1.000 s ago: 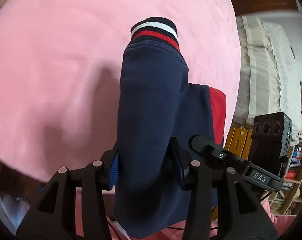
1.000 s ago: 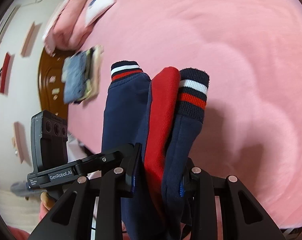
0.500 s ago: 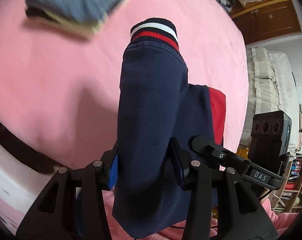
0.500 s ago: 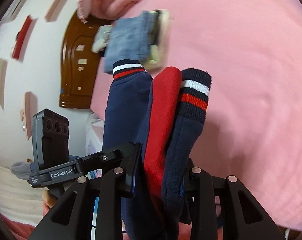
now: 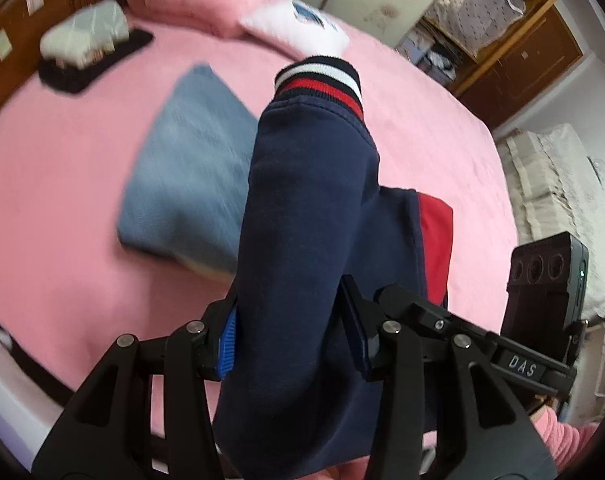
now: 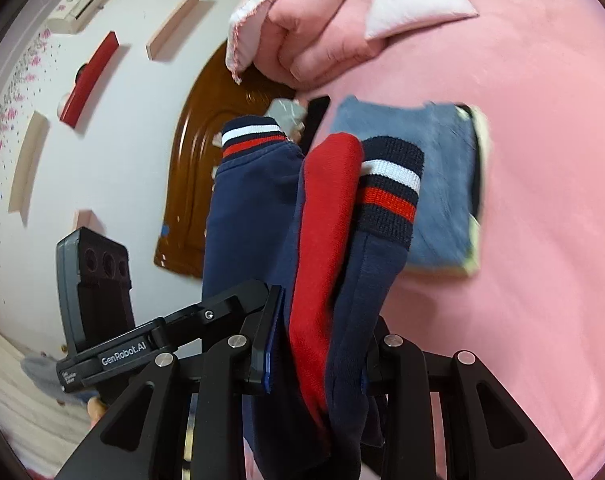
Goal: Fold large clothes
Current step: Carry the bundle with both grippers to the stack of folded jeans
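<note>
A folded navy sweatshirt with red panels and red-white striped cuffs hangs in the air between both grippers. My left gripper is shut on its navy sleeve side. My right gripper is shut on its red and navy folds. The garment is held above the pink bed. A folded grey-blue garment lies on the bed just beyond the sweatshirt; it also shows in the right wrist view. The sweatshirt's lower part is hidden below the jaws.
A pink quilt and a white pillow lie at the head of the bed. A small pale bundle on a dark cloth sits by the brown headboard. Cabinets and a covered sofa stand to the right.
Both grippers have carried the sweatshirt across the bed toward the headboard. The grey-blue folded garment now lies close under and beyond the sweatshirt. The grips have not changed.
</note>
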A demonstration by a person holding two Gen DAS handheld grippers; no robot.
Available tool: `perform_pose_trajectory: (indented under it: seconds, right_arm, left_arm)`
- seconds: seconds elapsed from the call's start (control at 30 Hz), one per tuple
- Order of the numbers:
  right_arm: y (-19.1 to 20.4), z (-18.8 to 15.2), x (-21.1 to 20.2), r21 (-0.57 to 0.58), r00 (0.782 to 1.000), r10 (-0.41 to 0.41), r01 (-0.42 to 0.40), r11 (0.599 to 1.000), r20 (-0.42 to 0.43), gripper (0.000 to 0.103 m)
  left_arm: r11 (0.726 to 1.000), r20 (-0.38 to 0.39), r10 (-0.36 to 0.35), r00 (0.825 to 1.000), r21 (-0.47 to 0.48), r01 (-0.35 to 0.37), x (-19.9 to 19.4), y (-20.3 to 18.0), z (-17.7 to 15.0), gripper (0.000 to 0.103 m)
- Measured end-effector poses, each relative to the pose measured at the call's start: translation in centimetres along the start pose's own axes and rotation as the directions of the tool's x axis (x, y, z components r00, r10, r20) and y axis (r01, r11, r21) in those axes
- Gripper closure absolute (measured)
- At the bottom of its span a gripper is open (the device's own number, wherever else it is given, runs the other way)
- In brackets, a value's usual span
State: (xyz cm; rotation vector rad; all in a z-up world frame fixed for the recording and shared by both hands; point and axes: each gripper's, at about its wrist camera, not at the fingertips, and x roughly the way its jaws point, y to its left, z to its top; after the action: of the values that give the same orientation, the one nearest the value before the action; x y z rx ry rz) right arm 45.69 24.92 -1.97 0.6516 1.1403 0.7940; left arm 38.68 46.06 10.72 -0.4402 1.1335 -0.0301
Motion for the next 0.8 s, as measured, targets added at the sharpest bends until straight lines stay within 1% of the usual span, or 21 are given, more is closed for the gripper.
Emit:
perform_pose_trajectory:
  seconds: [0.07,0.1,0.17,0.23,0.27,0.3,0.33,0.4,0.43,0.47,0.5,0.53,0.57,0.63,0.73,0.77,0.8]
  right_arm:
    - [1.4,2.8,1.9,-0.014,0.999,-0.001,0.002,1.0,0.033,0.074]
    - [2.0,4.7,3.6,-0.018,0.999,-0.002,0.003,1.0,0.053,0.074]
    - [2.4,8.1,6.4,-0.023,0.996,-0.004,0.006,1.0,0.084,0.074]
    - [2.1,10.6,10.0,-0.025,0.992,-0.028,0.031,0.999,0.12,0.074]
    - [1.6,11.6,11.8,-0.02,0.989,-0.049,0.052,0.998,0.138,0.074]
    - [0.9,12.5,13.4,-0.01,0.987,-0.067,0.069,0.998,0.149,0.074]
    - [-0.3,13.1,14.9,0.002,0.984,-0.085,0.086,0.996,0.155,0.074]
    - [-3.1,13.6,18.5,0.043,0.98,-0.121,0.116,0.992,0.157,0.074]
    - [-4.6,13.5,19.9,0.064,0.98,-0.141,0.133,0.989,0.137,0.074]
    - [-6.1,13.1,21.2,0.078,0.981,-0.166,0.158,0.984,0.103,0.074]
    - [-7.4,12.5,22.5,0.087,0.979,-0.191,0.184,0.979,0.071,0.074]
    - [-8.0,12.3,23.6,0.086,0.973,-0.227,0.224,0.971,0.032,0.074]
    - [-8.4,12.2,24.6,0.065,0.968,-0.249,0.248,0.967,0.017,0.073]
    - [-8.3,12.0,24.9,0.007,0.97,-0.239,0.239,0.971,0.04,0.072]
    - [-7.3,11.6,24.9,-0.093,0.963,-0.261,0.266,0.96,0.059,0.066]
    - [-6.9,11.6,25.0,-0.125,0.959,-0.277,0.283,0.951,0.061,0.063]
    - [-6.6,11.7,25.0,-0.155,0.954,-0.291,0.298,0.942,0.065,0.059]
  left_arm:
    - [0.999,0.034,0.032,0.999,-0.007,-0.032,0.4,1.4,3.5,0.062]
    - [0.999,0.049,0.049,0.998,-0.005,-0.048,0.7,2.2,5.2,0.062]
    - [0.995,0.093,0.094,0.991,0.009,-0.095,2.0,3.2,8.2,0.062]
    - [0.993,0.124,0.118,0.985,-0.003,-0.119,4.8,5.0,10.8,0.062]
    - [0.992,0.135,0.13,0.982,-0.024,-0.128,7.0,5.7,11.7,0.062]
    - [0.99,0.134,0.14,0.981,-0.04,-0.135,9.2,5.8,11.9,0.061]
    - [0.988,0.132,0.154,0.979,-0.048,-0.149,10.9,6.7,12.6,0.06]
    - [0.982,0.121,0.188,0.975,-0.058,-0.182,15.4,8.8,12.6,0.06]
    - [0.977,0.103,0.208,0.973,-0.07,-0.202,17.5,10.0,12.7,0.06]
    - [0.971,0.07,0.23,0.971,-0.088,-0.223,19.4,11.2,12.7,0.06]
    - [0.967,0.047,0.24,0.97,-0.099,-0.235,21.3,11.4,11.5,0.06]
    - [0.968,0.047,0.233,0.971,-0.103,-0.227,22.3,12.1,11.0,0.061]
    - [0.974,0.085,0.217,0.972,-0.083,-0.21,22.8,12.1,10.4,0.06]
    - [0.978,0.142,0.21,0.967,-0.021,-0.209,22.9,12.0,9.9,0.059]
    - [0.983,0.159,0.182,0.97,0.005,-0.186,23.1,12.3,8.7,0.058]
    - [0.984,0.168,0.177,0.97,0.005,-0.18,23.2,12.3,7.7,0.057]
    - [0.984,0.177,0.174,0.969,0.0,-0.177,23.3,12.5,7.8,0.057]
